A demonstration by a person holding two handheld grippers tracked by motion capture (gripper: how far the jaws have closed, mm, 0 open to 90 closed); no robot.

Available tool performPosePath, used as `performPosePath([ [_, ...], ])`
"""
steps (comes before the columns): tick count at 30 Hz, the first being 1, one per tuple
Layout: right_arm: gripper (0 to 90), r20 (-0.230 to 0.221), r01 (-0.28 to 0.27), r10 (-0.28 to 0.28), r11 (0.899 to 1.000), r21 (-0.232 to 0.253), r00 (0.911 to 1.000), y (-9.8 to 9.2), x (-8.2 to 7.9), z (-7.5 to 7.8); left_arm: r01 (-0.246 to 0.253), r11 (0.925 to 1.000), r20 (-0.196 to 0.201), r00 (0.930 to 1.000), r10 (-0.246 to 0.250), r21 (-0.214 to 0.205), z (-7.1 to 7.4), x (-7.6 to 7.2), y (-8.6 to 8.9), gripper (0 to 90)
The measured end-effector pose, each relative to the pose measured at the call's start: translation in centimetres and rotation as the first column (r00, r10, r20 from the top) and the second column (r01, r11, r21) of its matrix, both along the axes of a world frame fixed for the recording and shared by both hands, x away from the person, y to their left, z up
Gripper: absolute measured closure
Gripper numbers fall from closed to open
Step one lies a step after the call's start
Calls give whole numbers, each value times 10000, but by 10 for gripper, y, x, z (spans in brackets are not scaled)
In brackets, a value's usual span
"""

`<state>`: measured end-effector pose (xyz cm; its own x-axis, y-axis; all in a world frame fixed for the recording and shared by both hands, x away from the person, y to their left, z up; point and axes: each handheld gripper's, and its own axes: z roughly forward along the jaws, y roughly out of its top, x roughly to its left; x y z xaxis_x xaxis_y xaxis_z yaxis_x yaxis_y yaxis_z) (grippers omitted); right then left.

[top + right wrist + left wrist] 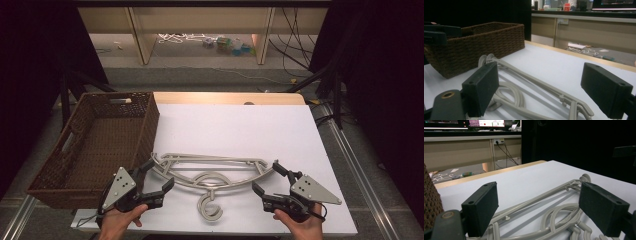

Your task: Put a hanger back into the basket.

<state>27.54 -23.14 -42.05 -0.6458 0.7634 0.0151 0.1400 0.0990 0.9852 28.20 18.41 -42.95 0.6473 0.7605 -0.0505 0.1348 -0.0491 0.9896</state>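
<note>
1. I sat at a table (240, 125) with a pale lilac-white top and a strip of bare wood along its far edge.
2. Grey hangers (210, 172) lay flat in a stack near my edge of the table, hooks curling toward me.
3. My left gripper (156, 181) rested at the hangers' left end, jaws spread wide with nothing pinched; in the left gripper view the hangers (549, 212) lay on the table between and beyond the jaws.
4. My right gripper (267, 177) sat at the right end, jaws also spread wide and empty.
5. A brown wicker basket (95, 150) stood on the table's left side, just beside the hangers.
6. Beyond the table, the room was dark at both sides; a beige bench (200, 20) stood ahead, with cables (295, 45) and small clutter on the grey floor beneath it.
</note>
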Motion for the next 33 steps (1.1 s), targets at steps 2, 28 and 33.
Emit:
performPosePath([
  [2,157,-238,-43,43,10000,3,9997,1,-1,0,39,10000,-11,10000,-39,-25,0,0,-1,156],
  [28,191,-746,-2464,2349,9201,-3044,9692,26,21,2,159,9998,35,9999,-160,106,-1,0,-3,159],
  [33,243,-1206,-3106,2865,8602,-4046,9505,36,33,0,193,9997,41,9998,-194,175,-1,0,-4,159],
])
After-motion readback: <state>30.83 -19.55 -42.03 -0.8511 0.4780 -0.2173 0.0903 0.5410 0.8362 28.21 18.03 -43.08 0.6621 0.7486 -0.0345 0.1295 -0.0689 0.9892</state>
